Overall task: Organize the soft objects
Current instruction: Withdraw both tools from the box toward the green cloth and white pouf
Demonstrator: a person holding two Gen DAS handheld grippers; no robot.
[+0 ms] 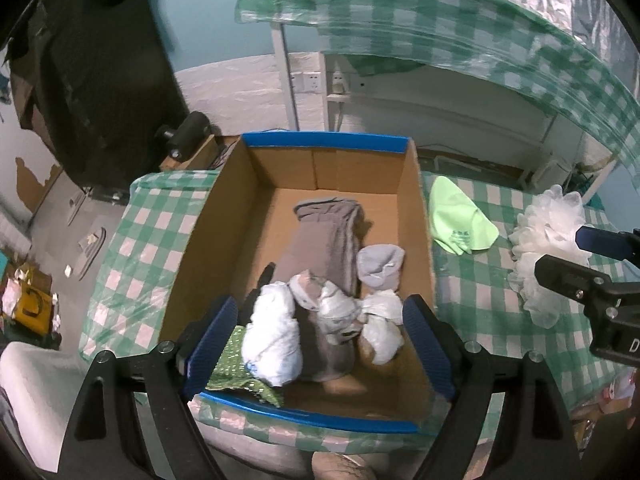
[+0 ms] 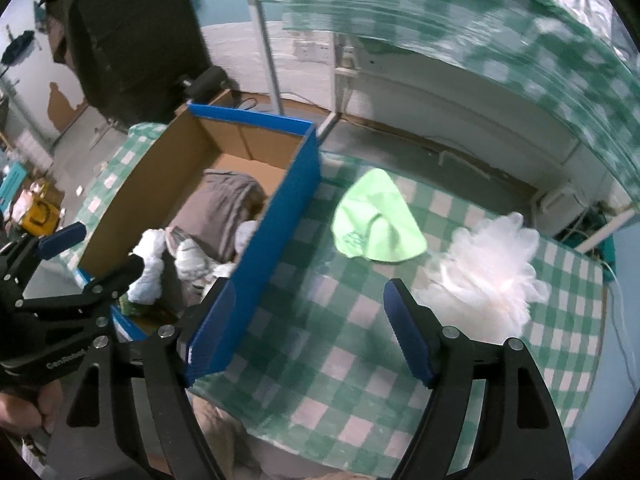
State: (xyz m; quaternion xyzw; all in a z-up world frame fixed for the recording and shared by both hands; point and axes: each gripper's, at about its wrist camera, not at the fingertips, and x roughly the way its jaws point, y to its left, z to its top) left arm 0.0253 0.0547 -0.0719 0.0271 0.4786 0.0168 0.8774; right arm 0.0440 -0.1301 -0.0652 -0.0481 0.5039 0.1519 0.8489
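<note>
Left gripper [image 1: 320, 344], jaws wide apart and empty, above the near end of a blue-edged cardboard box [image 1: 328, 142] on the checked-cloth desk [image 1: 472, 304]; the box holds a grey folded garment [image 1: 324, 236], a grey sock ball [image 1: 380, 266], a green patterned cloth [image 1: 232, 364] and several white bundles [image 1: 272, 340]. Right gripper [image 2: 308, 328], jaws likewise apart and gripping nothing, above bare cloth just right of the box. A lime-green cloth [image 2: 376, 216] and a white mesh bath pouf [image 2: 488, 268] lie on the desk outside the box.

green-checked tablecloth [image 2: 360, 344] | wall sockets [image 1: 310, 82] | slippers on floor [image 1: 90, 252]
</note>
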